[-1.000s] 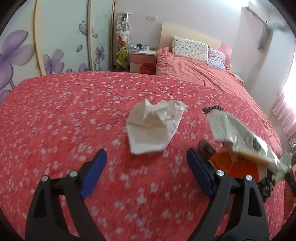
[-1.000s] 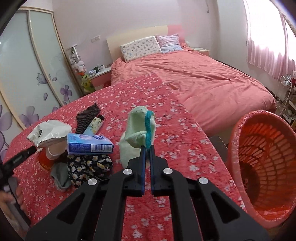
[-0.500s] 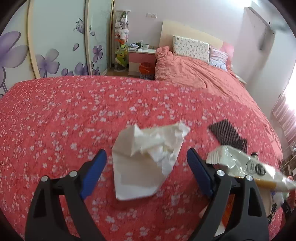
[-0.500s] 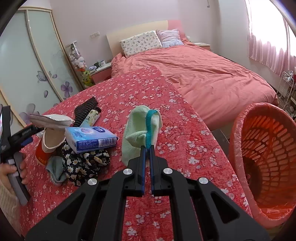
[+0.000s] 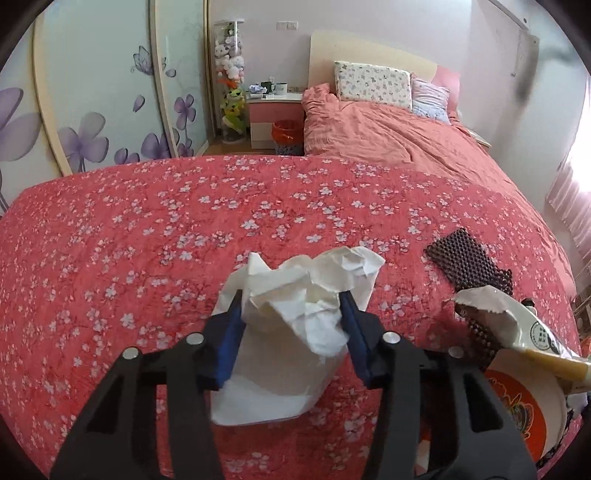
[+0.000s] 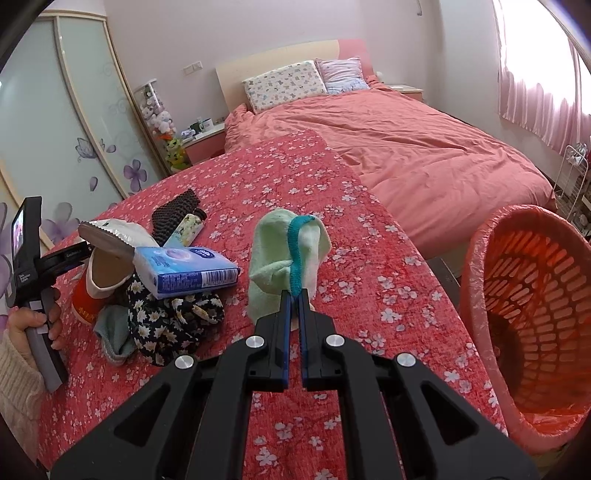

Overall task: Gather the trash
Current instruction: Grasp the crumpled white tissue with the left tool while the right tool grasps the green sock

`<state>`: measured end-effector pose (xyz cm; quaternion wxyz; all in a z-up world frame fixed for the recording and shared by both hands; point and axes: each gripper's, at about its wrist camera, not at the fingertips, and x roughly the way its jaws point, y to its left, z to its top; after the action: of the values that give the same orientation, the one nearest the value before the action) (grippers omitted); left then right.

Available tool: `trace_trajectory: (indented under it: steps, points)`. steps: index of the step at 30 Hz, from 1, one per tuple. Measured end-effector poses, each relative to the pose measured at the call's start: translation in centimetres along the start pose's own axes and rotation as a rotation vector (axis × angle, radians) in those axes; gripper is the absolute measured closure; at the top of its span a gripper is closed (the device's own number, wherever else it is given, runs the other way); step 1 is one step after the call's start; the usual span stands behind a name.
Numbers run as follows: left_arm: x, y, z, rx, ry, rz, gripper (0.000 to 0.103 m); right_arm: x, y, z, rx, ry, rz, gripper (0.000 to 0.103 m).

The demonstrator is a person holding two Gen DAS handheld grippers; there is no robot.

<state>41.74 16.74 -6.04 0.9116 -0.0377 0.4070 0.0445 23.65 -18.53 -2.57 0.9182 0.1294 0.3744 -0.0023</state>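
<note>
since 1 second ago the left gripper (image 5: 291, 314) has advanced; its jaws are closing around the crumpled tissue (image 5: 295, 314). soft paper may tear or slip. right gripper (image 6: 294, 295) jaws are clamped on the green sock (image 6: 284, 258).

We see a bedroom with pale pink walls (image 6: 258, 33). A wide bed (image 6: 424, 147) under a salmon duvet stands against a cream headboard (image 5: 369, 51), with a flowered pillow (image 5: 373, 85) and a striped pillow (image 5: 430, 99) at its head. Beside it we find a pink nightstand (image 5: 273, 114) holding mugs, then a clear tower of plush toys (image 5: 231, 74). A wardrobe with sliding doors painted with purple flowers (image 5: 92, 110) fills the left wall. Daylight glows through pink curtains (image 6: 535, 74).
</note>
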Motion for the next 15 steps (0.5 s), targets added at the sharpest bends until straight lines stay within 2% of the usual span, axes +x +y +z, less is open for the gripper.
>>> trace_trajectory:
  steps: [7,15]
  points:
    - [-1.7,0.5,-0.9,0.008,-0.023,-0.001,0.057,-0.8,0.1,-0.1,0.002,-0.008,0.011,0.099]
    - [-6.8,1.3,-1.8,0.003,-0.086,-0.007,0.057,-3.3,0.2,0.1,0.003,-0.051,0.035,0.099]
